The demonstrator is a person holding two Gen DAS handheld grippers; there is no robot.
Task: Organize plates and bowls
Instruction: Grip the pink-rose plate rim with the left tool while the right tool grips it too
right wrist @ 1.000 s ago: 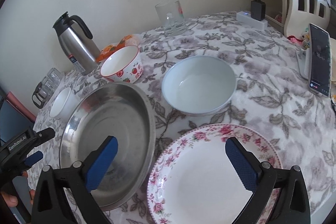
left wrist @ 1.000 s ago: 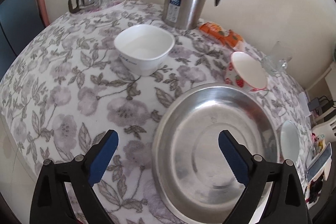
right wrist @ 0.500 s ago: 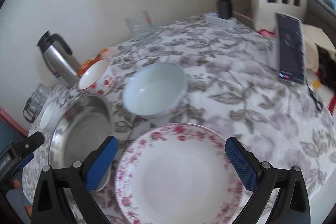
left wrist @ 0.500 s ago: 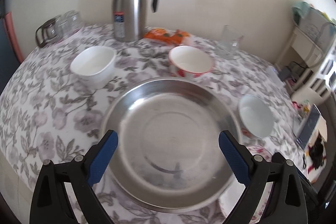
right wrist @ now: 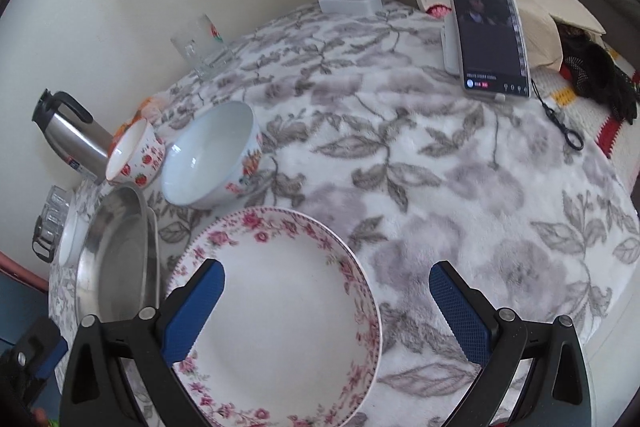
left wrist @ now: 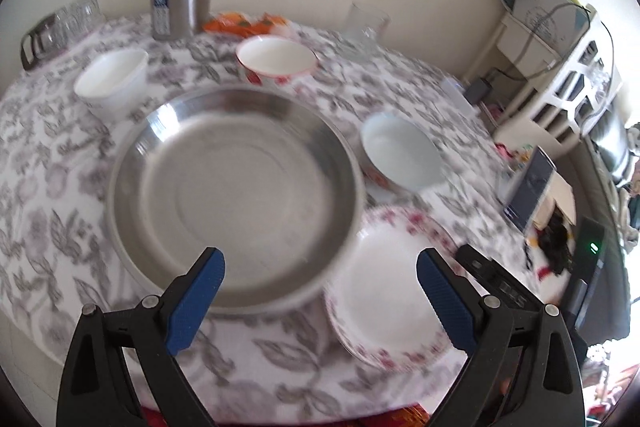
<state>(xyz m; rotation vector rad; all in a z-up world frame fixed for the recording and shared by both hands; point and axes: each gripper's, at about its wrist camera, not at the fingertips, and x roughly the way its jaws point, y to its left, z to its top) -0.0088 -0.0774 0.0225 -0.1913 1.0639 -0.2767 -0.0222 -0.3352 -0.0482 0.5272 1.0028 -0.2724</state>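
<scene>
Steel pan [left wrist: 236, 187] beside floral plate [right wrist: 280, 315], bowls behind

Steel pan [left wrist: 236, 187], floral plate [right wrist: 280, 315], three bowls [left wrist: 400, 151], all upright; unstacked.

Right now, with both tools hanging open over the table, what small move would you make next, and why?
Probably lower the right tool to the near rim of the floral plate and close on it. Both tools are open and empty, the plate lies flat right under the right one, and the steel dish beside it looks like a natural base for stacking.
</scene>
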